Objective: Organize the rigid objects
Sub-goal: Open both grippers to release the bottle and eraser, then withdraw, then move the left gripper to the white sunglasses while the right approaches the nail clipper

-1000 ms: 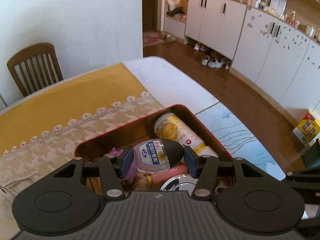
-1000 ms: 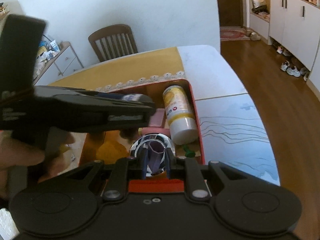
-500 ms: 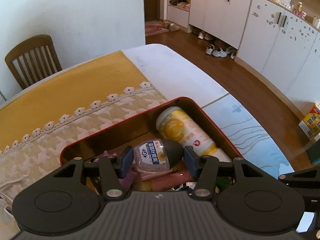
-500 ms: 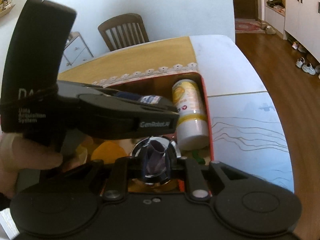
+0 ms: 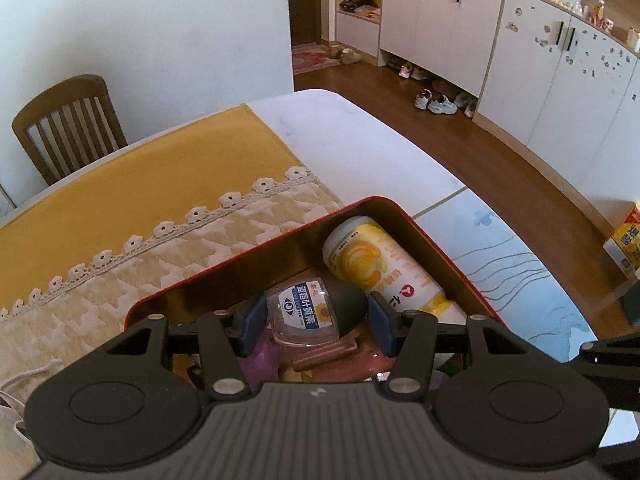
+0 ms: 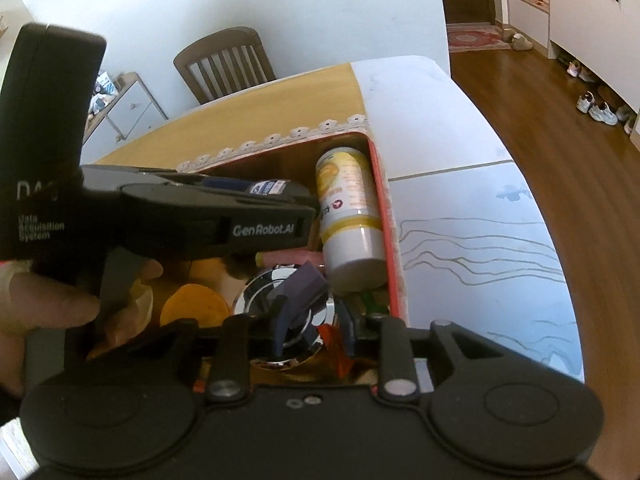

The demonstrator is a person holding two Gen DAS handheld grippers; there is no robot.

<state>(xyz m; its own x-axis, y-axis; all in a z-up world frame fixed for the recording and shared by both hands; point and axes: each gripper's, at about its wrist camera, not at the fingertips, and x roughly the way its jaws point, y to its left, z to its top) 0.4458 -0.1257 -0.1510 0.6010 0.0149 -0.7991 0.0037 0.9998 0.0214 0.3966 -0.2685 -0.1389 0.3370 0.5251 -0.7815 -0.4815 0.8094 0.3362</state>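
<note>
Right fingers were opening off the purple piece they had clamped; it now lay tilted on the chrome disc in the red tin. Left fingers gripped the small bottle, lowered into the tin. Farther in lay the yellow bottle. Most items seemed stowed; the small bottle awaited release.

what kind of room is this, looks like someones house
Most likely a home dining area by the entry: a dining table with a yellow lace-trimmed cloth, a wooden chair, and shoes under white cabinets.
</note>
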